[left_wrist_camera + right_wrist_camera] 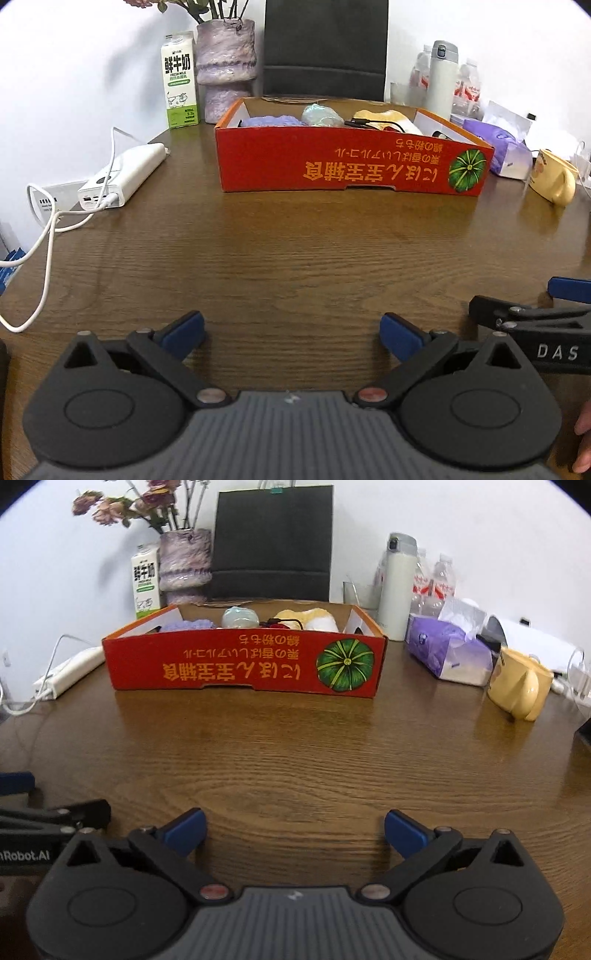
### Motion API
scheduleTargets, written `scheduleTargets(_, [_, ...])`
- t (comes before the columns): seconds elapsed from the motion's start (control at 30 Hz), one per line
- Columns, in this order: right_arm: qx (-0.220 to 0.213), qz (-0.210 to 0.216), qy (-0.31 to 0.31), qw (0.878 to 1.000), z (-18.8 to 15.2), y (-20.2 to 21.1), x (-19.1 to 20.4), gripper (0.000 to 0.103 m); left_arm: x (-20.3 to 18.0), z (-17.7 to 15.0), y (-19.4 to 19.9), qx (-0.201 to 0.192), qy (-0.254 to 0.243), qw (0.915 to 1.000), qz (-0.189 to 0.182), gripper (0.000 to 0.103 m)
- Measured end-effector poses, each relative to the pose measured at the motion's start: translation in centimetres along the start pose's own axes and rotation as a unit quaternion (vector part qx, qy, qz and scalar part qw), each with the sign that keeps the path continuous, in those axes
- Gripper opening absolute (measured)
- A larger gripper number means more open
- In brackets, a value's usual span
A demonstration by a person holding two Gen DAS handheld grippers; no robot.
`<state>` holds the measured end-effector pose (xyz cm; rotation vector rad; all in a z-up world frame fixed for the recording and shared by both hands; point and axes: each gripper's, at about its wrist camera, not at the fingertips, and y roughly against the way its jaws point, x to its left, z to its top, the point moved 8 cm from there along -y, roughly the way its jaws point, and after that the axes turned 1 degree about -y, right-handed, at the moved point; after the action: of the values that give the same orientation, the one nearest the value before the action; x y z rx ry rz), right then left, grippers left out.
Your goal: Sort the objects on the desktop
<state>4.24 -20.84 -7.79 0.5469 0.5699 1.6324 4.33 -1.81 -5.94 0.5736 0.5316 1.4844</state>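
Observation:
A red cardboard box (351, 166) (243, 668) stands at the far middle of the brown wooden table (295, 251). Inside it lie a purple knitted item (271, 121), a pale green round item (322, 114), a yellow plush item (384, 117) and a black cable (373, 123). My left gripper (291, 332) is open over bare wood, nothing between its blue pads (186, 330). My right gripper (294, 830) is open too, also over bare wood and holding nothing. Each gripper shows at the edge of the other's view, side by side, both well short of the box.
Left of the box are a milk carton (179, 81), a purple vase (225, 66) and a white power bank (122, 177) with a looping white cable (48, 236). A black bag (325, 48) stands behind. Right: a white flask (397, 587), water bottles (439, 583), a purple tissue pack (447, 651), a yellow mug (519, 686).

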Motion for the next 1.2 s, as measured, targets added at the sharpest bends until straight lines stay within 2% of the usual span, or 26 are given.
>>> scheduleTargets(0.3, [0.002, 0.005, 0.007, 1.0, 0.5, -0.62, -0.06, 0.103, 0.07, 0.23, -0.27, -0.003, -0.015, 0.9997, -0.018, 0.103])
scheduleTargets(1.2, [0.002, 0.007, 0.006, 1.0, 0.5, -0.58, 0.18, 0.103, 0.32, 0.34, -0.47, -0.003, -0.003, 1.0, 0.0, 0.103])
